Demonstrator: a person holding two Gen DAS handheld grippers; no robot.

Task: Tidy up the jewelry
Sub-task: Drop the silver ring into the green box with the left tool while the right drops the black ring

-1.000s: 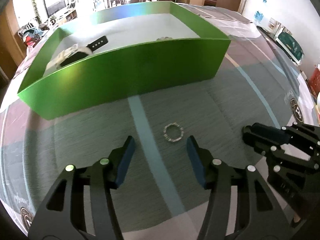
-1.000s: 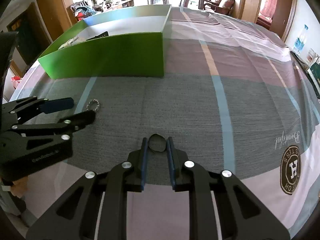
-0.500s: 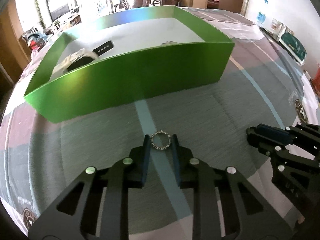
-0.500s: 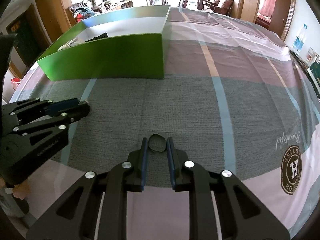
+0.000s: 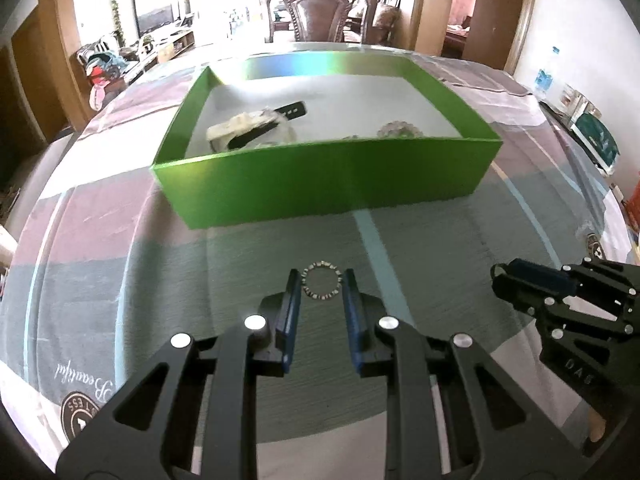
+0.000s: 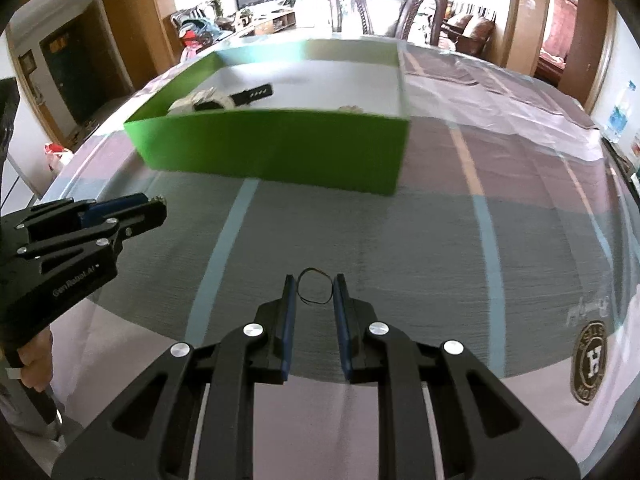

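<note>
My left gripper [image 5: 320, 286] is shut on a small beaded bracelet ring [image 5: 322, 286] and holds it above the tablecloth, in front of the green box [image 5: 328, 184]. My right gripper [image 6: 315, 289] is shut on a thin dark wire hoop [image 6: 315, 288], also lifted off the cloth. The box holds a black watch [image 5: 264, 128] on pale cloth and a beaded bracelet [image 5: 396, 130]. The box also shows in the right wrist view [image 6: 276, 152]. The left gripper shows in the right wrist view [image 6: 156, 210], the right gripper in the left wrist view [image 5: 504, 276].
The table carries a striped grey, pink and blue cloth [image 5: 440, 248] with round logos [image 6: 592, 360]. A carved wooden chair [image 5: 320, 12] stands behind the table's far edge. Clutter sits at the right table edge [image 5: 596, 140].
The left gripper closed on the beaded ring and lifted it from the cloth. Both grippers have risen with their pieces, so the box interior shows more.
</note>
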